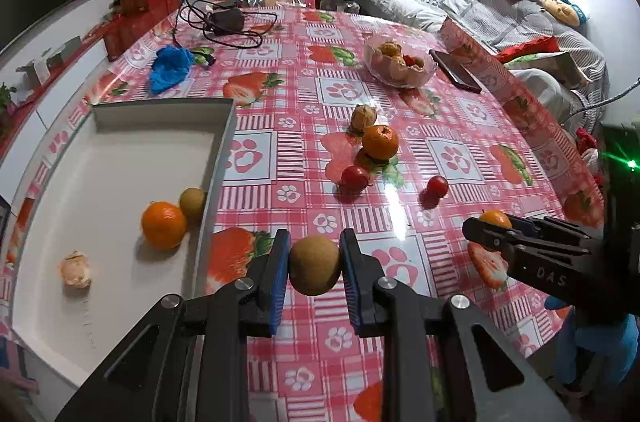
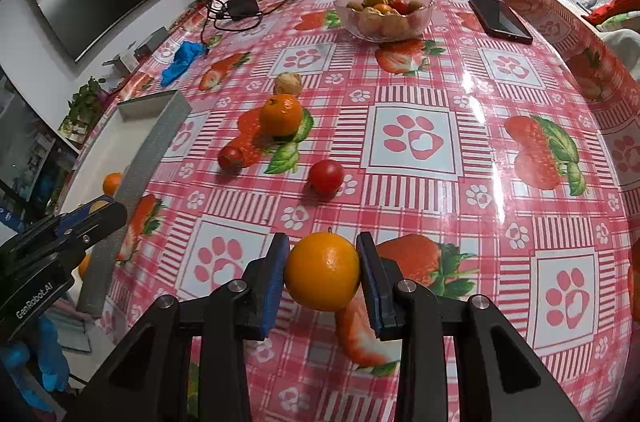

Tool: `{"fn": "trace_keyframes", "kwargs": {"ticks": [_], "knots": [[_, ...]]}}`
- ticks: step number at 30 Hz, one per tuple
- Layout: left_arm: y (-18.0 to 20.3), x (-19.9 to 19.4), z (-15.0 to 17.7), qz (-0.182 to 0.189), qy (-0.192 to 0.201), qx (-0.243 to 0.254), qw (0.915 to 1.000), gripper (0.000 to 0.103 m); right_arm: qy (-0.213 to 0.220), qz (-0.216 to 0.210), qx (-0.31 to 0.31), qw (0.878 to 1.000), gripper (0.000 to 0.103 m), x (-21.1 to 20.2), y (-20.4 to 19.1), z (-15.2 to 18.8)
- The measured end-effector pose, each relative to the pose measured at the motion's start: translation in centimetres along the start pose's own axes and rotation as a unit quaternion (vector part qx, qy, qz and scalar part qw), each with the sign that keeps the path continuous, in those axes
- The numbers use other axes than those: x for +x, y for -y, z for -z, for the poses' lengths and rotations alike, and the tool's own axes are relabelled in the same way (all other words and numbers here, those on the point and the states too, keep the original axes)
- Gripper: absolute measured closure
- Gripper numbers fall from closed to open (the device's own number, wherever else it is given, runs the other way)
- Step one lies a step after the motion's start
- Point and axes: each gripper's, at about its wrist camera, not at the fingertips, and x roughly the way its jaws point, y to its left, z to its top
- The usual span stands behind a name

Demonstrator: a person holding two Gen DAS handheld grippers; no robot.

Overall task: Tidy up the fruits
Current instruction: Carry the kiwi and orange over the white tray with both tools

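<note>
**A:** Living room, sofa along the upper right, and a table under a pink plaid cloth [image 1: 400,70] with strawberries and paw prints all over it. Where's the fruit at?

**B:** Bottom centre of the left wrist view, the left gripper [image 1: 314,264] is clamped on a brown round fruit [image 1: 315,265], which sits right between the blue pads [image 1: 278,276], touching both. Same deal in the right wrist view: the right gripper [image 2: 322,271] has its fingers closed on an orange [image 2: 322,271], wedged between the pads at bottom centre.

**A:** And the tray?

**B:** White tray [image 1: 120,150] on the left of the left view, holding another orange [image 1: 164,224] touching a second brown fruit [image 1: 193,203], plus a pale wrinkly thing [image 1: 75,272] lower left, can't tell what it is.

**A:** Loose stuff?

**B:** Mid-frame there's a third orange [image 1: 380,141] just beside a husky brown fruit [image 1: 363,116], and two red tomatoes [image 1: 355,177] [image 1: 437,185] below them. Glass bowl [image 1: 424,74] of mixed fruit upper centre, dark phone [image 1: 455,70] just right of it.
</note>
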Motion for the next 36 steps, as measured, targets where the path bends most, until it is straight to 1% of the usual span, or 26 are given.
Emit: {"fn": "trace_keyframes", "kwargs": {"ticks": [7, 13, 23, 28, 36], "knots": [[-1.1, -2.3, 0.9, 0.002, 0.011, -0.005, 0.9999, 0.076, 0.009, -0.001, -0.021, 1.000, 0.067, -1.6, -2.2, 0.4], [-2.9, -4.2, 1.4, -0.001, 0.027, -0.019, 0.9994, 0.076, 0.011, -0.005, -0.043, 0.999, 0.067, -2.2, -4.6, 0.4], [-5.5, -5.8, 2.2, -0.003, 0.041, -0.043, 0.9982, 0.076, 0.010, -0.012, -0.071, 0.997, 0.067, -2.6, -8.3, 0.3], [-6.6, -6.2, 2.6, -0.002, 0.046, -0.051, 0.9976, 0.076, 0.009, -0.008, -0.084, 0.996, 0.067, -2.7, -9.7, 0.1], [-9.5, -7.6, 2.4, -0.003, 0.056, -0.066, 0.9962, 0.076, 0.010, -0.015, -0.105, 0.994, 0.067, -3.0, -12.7, -1.1]]}}
